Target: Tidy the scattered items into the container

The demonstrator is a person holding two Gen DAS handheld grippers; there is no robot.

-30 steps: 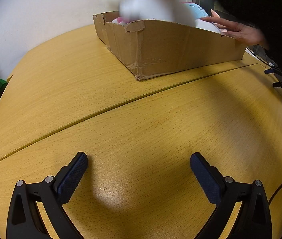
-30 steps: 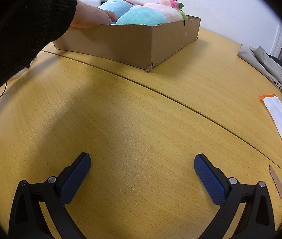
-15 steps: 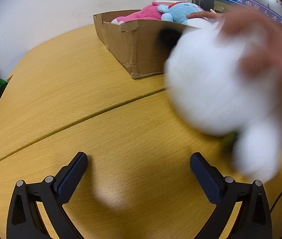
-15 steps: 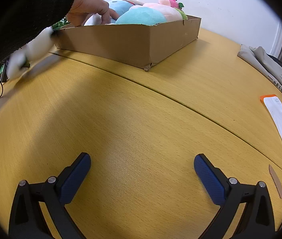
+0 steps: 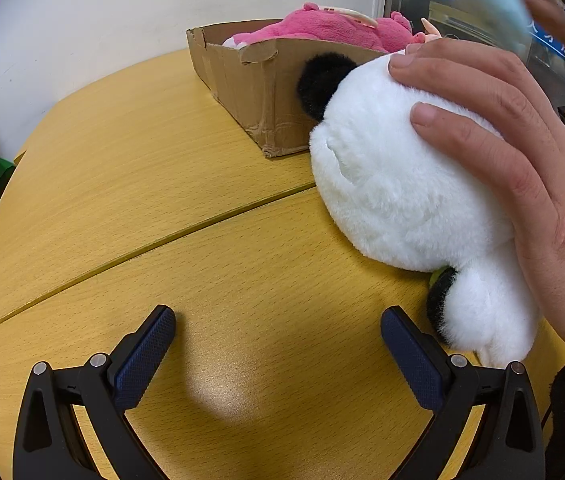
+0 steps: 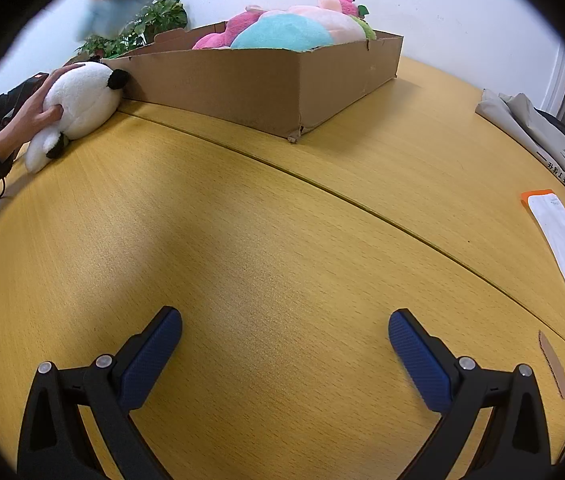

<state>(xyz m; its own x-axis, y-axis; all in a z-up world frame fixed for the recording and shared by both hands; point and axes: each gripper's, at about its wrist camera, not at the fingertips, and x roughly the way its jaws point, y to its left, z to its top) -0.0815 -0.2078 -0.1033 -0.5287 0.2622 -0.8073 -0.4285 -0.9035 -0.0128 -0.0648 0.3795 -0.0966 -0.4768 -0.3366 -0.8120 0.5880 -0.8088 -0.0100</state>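
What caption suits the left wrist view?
Bare hand sets a panda plush on the table beside the cardboard box; left claw open.

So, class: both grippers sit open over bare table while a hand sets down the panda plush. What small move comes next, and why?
Probably wait: a bare hand grips the panda plush beside the cardboard box. Once released, ease the open left gripper toward it.

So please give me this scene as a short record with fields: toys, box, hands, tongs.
panda plush: on the table, beside the cardboard box, outside it
hand: bare, resting on the panda
box contents: pink plush, turquoise plush
blue object: blurred, raised in a second hand
left tongs: open, empty
right tongs: open, empty
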